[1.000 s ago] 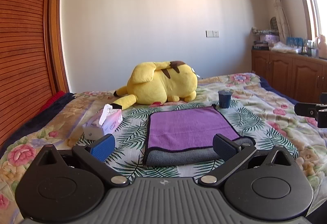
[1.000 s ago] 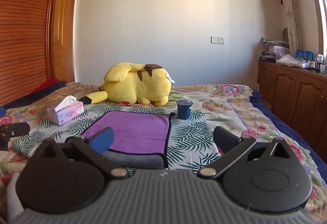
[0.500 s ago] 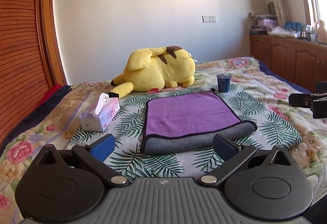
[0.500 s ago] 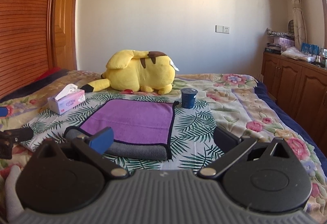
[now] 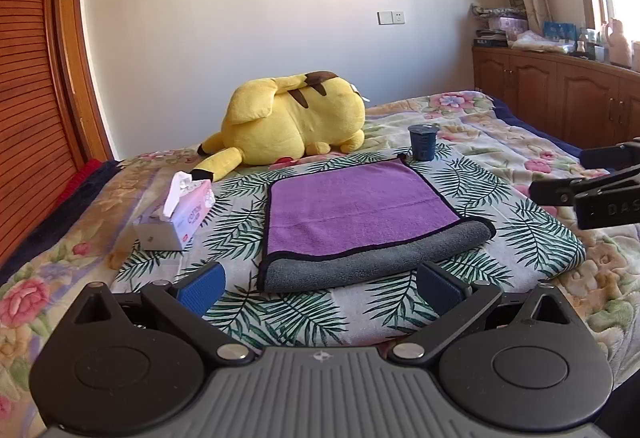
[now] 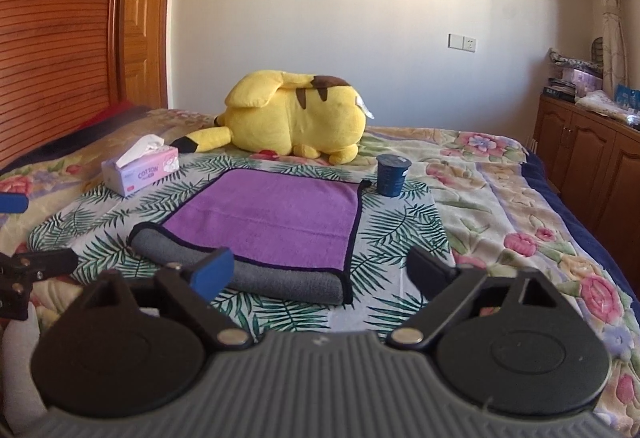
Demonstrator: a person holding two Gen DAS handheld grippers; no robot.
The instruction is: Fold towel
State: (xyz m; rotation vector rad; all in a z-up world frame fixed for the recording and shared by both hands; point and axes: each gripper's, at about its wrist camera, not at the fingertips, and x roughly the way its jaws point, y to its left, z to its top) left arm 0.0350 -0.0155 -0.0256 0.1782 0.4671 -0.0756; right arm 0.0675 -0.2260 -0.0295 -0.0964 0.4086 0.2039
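A towel (image 5: 360,206), purple on top with a grey underside and black edging, lies folded flat on the leaf-print cloth on the bed; its grey fold faces me. It also shows in the right wrist view (image 6: 272,222). My left gripper (image 5: 320,288) is open and empty, just short of the towel's near edge. My right gripper (image 6: 316,270) is open and empty, near the towel's front right corner. Part of the right gripper shows at the right edge of the left wrist view (image 5: 600,194).
A yellow plush toy (image 5: 292,118) lies behind the towel. A dark blue cup (image 5: 423,142) stands at the towel's far right corner. A tissue box (image 5: 176,214) sits to the left. Wooden cabinets (image 5: 560,98) line the right wall, a wooden wardrobe (image 5: 28,98) the left.
Both grippers have pulled back and risen a little from the towel, so more of the bed shows in front. The towel has not moved. Both stay open.
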